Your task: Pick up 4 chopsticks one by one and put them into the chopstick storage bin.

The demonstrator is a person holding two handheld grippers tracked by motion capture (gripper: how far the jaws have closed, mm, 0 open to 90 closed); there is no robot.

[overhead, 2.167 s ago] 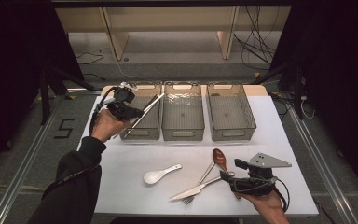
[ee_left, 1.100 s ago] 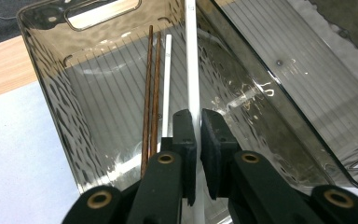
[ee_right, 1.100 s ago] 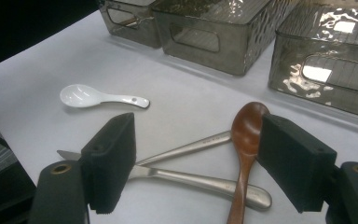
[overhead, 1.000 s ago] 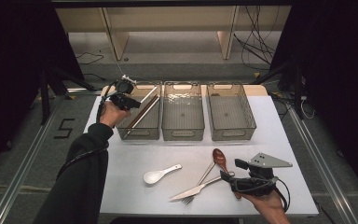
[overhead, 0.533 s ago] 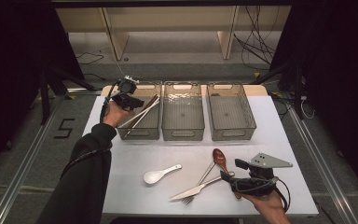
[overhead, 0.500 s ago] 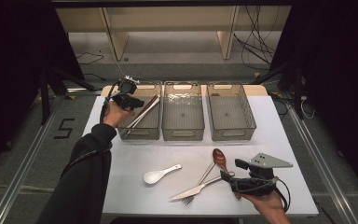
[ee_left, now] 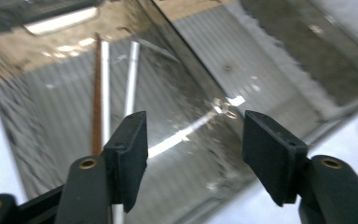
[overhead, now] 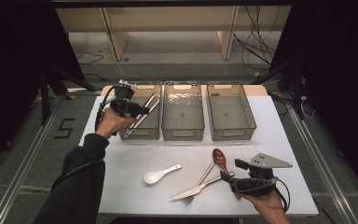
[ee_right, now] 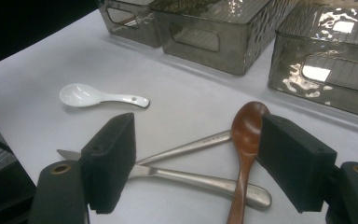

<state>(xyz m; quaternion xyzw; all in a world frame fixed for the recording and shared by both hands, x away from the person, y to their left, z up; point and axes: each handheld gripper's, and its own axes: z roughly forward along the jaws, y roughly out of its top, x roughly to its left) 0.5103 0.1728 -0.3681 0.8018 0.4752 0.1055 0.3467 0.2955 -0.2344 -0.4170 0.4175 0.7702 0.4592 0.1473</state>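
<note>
My left gripper [overhead: 142, 110] hangs over the left grey bin [overhead: 156, 135]. Its jaws have just been opening, and the left gripper [ee_left: 200, 158] is now open with nothing between its pads. Below it, a brown chopstick [ee_left: 96, 102] and silver chopsticks [ee_left: 131, 79] lie along the bin floor, seen from above as chopsticks [overhead: 145, 114]. My right gripper [ee_right: 200, 161] rests open low over the table, straddling a wooden spoon [ee_right: 247, 126] and a crossed metal knife and fork [ee_right: 191, 175]. The right gripper [overhead: 224, 178] is at the front right.
A white ceramic spoon [overhead: 161, 174] lies on the white table left of the cutlery, also the white spoon [ee_right: 88, 95]. The middle bin [overhead: 182, 133] and right bin [overhead: 230, 133] stand in a row at the back. The table's front edge is close to my right hand.
The left gripper, earlier shut on chopsticks above the left bin, has opened, and the chopsticks now lie in the bin. The left hand shifted a little. The right gripper kept still.
</note>
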